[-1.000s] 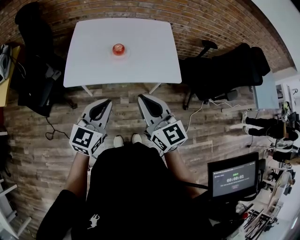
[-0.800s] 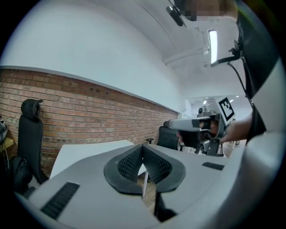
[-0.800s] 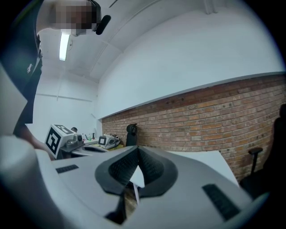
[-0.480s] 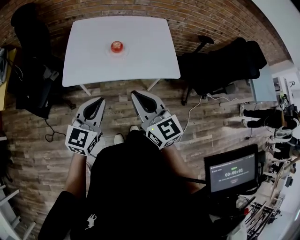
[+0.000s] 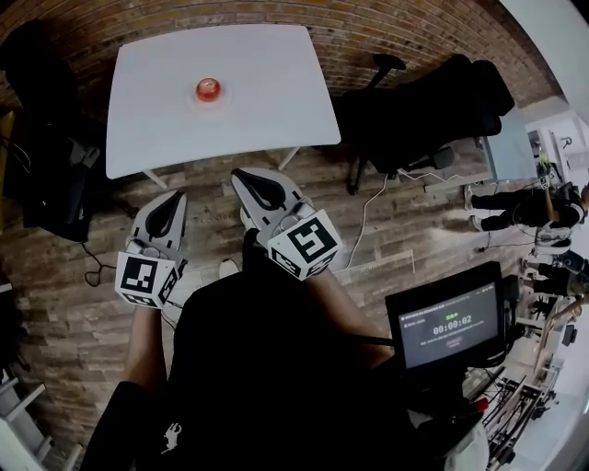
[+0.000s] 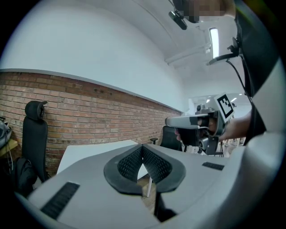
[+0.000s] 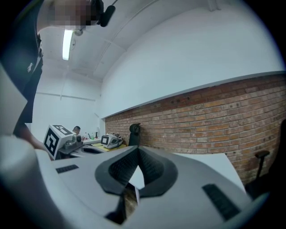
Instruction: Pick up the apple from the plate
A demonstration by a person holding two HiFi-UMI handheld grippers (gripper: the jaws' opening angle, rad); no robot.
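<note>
A red apple (image 5: 208, 89) sits on a pale plate (image 5: 221, 99) toward the far left of the white table (image 5: 276, 101). Both grippers hang over the wooden floor, short of the table's near edge and well away from the apple. My left gripper (image 5: 174, 196) is shut with nothing in it, its ribbed pads (image 6: 129, 162) meeting at the tips. My right gripper (image 5: 238, 173) is also shut and empty, a little nearer the table. In the left gripper view the right gripper (image 6: 172, 121) shows level at the right. The table (image 7: 210, 163) lies just ahead in the right gripper view; the apple is hidden there.
Black office chairs stand at the table's left (image 5: 46, 147) and right (image 5: 414, 110). A brick wall (image 5: 396, 28) runs behind the table. A monitor (image 5: 451, 327) is at my lower right, a cable (image 5: 368, 216) trails on the floor, and a person (image 5: 543, 230) is at the far right.
The right gripper has edged forward toward the table's near edge. The left gripper has barely moved. The head view has swung, so the table and apple now sit further left.
</note>
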